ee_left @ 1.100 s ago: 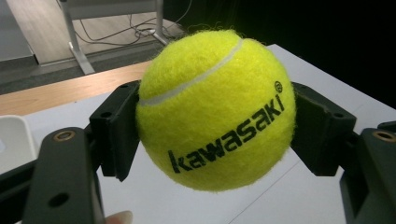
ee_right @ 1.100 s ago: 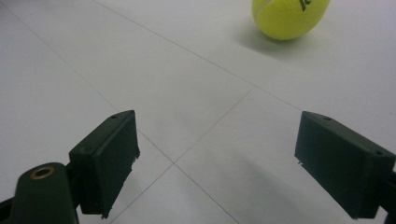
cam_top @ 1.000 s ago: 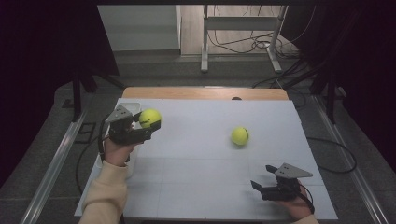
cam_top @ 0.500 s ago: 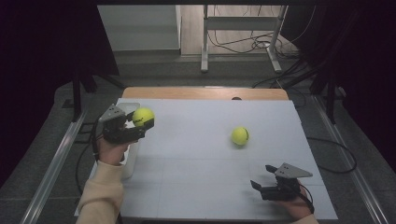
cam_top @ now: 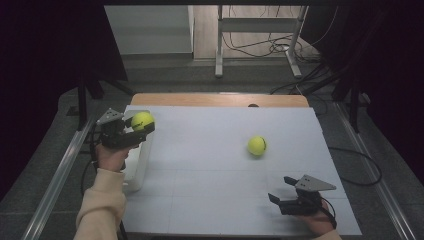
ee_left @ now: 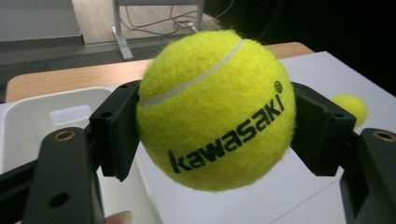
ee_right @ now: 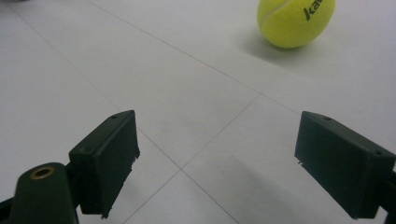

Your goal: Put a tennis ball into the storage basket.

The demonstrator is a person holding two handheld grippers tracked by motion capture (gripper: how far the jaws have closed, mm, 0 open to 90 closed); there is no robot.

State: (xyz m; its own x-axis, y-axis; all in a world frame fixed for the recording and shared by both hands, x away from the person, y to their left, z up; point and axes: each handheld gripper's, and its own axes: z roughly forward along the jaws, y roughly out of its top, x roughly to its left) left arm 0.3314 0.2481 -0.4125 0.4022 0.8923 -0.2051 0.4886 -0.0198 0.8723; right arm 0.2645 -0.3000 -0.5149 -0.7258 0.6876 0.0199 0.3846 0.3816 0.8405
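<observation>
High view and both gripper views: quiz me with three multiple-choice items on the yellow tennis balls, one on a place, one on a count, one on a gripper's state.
1. Where is the yellow felt tennis ball held by the left gripper?
A. Over the white plastic bin at the table's left edge
B. Beside the right gripper
C. On the floor

2. How many yellow tennis balls are in view?
A. One
B. Two
C. Four

3. How does the right gripper stand?
A. Shut on a ball
B. Shut on nothing
C. Open, nothing between its jaws

Answers:
1. A: the high view shows the held ball above the bin's far end.
2. B: one is gripped, and the second tennis ball lies on the white table.
3. C: the right gripper view shows the jaws wide apart over bare table.
</observation>
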